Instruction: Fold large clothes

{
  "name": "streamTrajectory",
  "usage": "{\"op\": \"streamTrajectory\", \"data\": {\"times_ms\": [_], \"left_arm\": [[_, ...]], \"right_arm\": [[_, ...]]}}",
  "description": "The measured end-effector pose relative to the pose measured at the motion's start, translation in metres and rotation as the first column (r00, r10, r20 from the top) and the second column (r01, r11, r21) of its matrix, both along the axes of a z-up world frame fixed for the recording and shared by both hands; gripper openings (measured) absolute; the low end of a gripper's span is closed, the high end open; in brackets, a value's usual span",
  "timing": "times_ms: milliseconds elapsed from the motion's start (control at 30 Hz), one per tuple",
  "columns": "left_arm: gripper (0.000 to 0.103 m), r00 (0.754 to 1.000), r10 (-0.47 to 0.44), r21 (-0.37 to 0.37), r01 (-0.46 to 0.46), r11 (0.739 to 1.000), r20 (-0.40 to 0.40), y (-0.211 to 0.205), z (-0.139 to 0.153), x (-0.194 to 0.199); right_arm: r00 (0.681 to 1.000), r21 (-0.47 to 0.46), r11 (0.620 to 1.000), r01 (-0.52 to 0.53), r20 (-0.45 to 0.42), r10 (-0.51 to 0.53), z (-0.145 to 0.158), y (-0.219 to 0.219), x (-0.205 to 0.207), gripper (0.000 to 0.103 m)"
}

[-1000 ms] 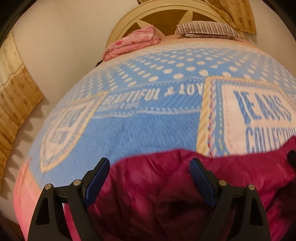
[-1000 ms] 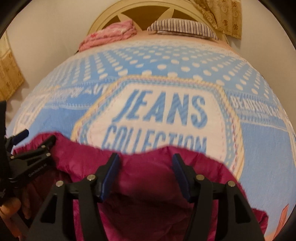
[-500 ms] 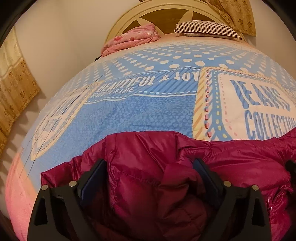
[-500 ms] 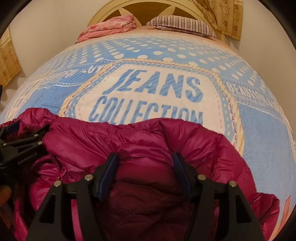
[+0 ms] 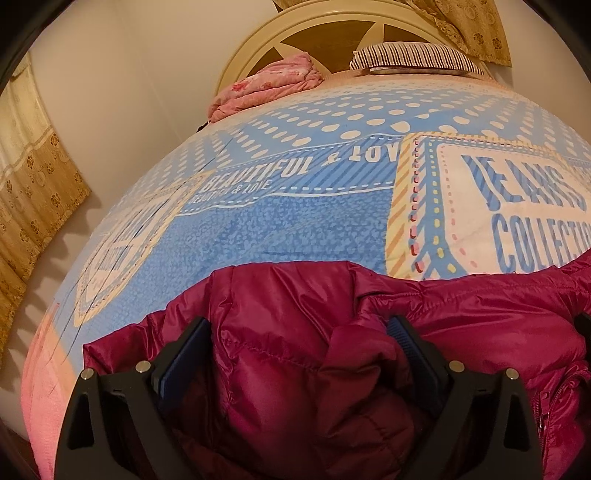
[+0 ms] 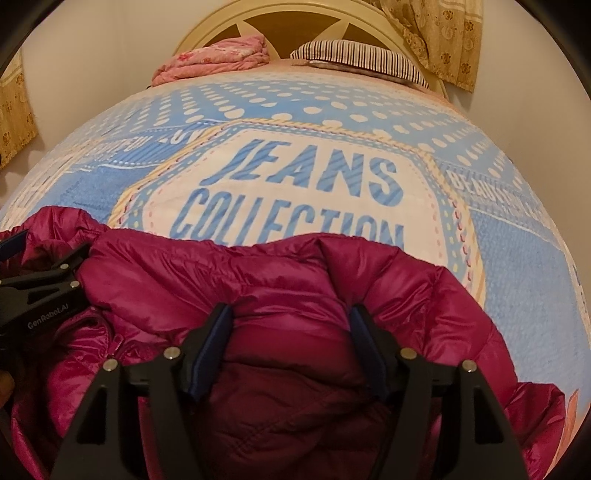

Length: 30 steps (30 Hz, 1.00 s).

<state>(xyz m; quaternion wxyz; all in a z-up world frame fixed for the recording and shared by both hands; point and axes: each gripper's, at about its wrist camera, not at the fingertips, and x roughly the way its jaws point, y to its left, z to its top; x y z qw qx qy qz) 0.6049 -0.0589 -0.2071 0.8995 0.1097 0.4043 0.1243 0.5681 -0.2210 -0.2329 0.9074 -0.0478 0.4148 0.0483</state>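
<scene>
both grippers' fingers stand apart around puffy folds of the jacket, released: the left gripper wide, the right gripper opening. a second ago the jacket hung lifted; now it rests on the bed, ready for folding.

The magenta quilted puffer jacket lies on the blue printed bedspread — at its near end; the striped pillow and pink folded blanket lie at its far end, the blanket on the left.

2 wrist views, close, angled down, facing headboard, sharing jacket and bedspread
</scene>
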Motion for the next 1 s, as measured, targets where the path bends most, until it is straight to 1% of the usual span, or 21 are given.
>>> {"op": "streamTrajectory", "data": {"times_ms": [700, 1000], "left_arm": [[0.098, 1.000, 0.003, 0.059, -0.003, 0.998, 0.002, -0.0062, -0.0023, -0.0008], [0.098, 1.000, 0.003, 0.066, -0.003, 0.998, 0.004, -0.0077, -0.0027, -0.0003]], "right_arm": [[1.000, -0.006, 1.000, 0.012, 0.014, -0.012, -0.0020, 0.0015, -0.0023, 0.069], [1.000, -0.014, 1.000, 0.013, 0.016, -0.012, -0.0024, 0.0019, -0.0028, 0.069]]}}
